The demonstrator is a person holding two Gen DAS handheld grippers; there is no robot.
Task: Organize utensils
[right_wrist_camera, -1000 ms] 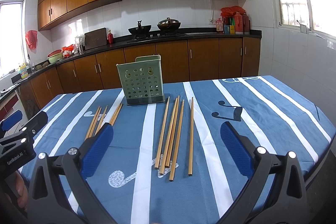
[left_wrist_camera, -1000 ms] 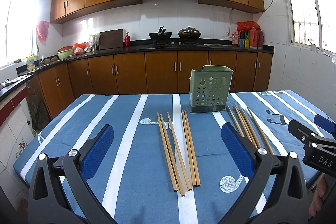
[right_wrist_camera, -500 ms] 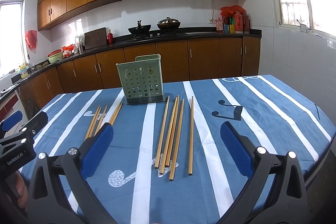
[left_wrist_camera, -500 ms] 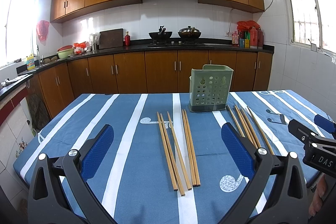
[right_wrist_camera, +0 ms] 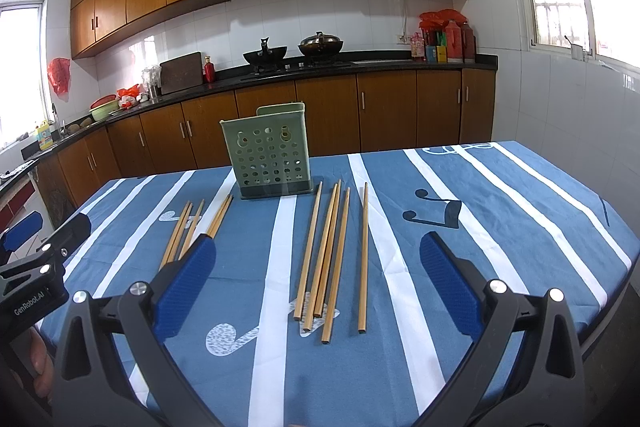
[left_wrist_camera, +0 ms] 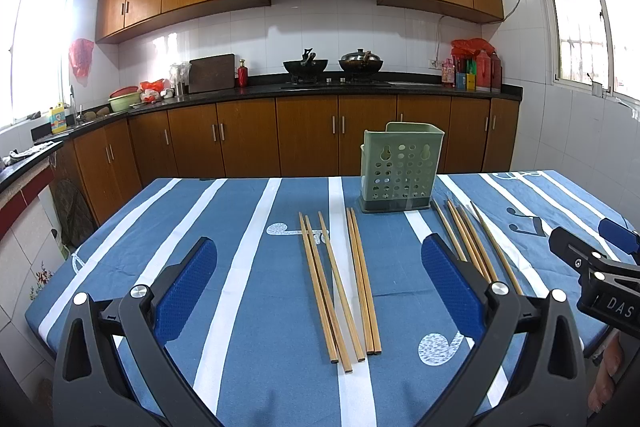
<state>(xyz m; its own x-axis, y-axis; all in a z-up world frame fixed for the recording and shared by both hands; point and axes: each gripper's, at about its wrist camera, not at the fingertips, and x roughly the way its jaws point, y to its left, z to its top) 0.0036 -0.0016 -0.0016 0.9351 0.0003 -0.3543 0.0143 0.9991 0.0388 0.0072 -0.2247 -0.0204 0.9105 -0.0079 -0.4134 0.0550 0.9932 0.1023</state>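
A green perforated utensil holder (left_wrist_camera: 401, 167) (right_wrist_camera: 272, 155) stands upright at the far middle of the blue striped table. Two groups of wooden chopsticks lie flat in front of it. The left group (left_wrist_camera: 340, 283) (right_wrist_camera: 192, 227) lies between my left gripper's fingers, further out. The right group (right_wrist_camera: 332, 255) (left_wrist_camera: 472, 243) lies ahead of my right gripper. My left gripper (left_wrist_camera: 320, 279) is open and holds nothing. My right gripper (right_wrist_camera: 318, 273) is open too, hovering near the table's front edge. Each gripper shows at the edge of the other's view.
The tablecloth (left_wrist_camera: 240, 247) is blue with white stripes and music notes. Behind the table runs a kitchen counter (left_wrist_camera: 320, 89) with two woks, a cutting board and bottles. A person's hand (right_wrist_camera: 40, 367) holds the left gripper's handle.
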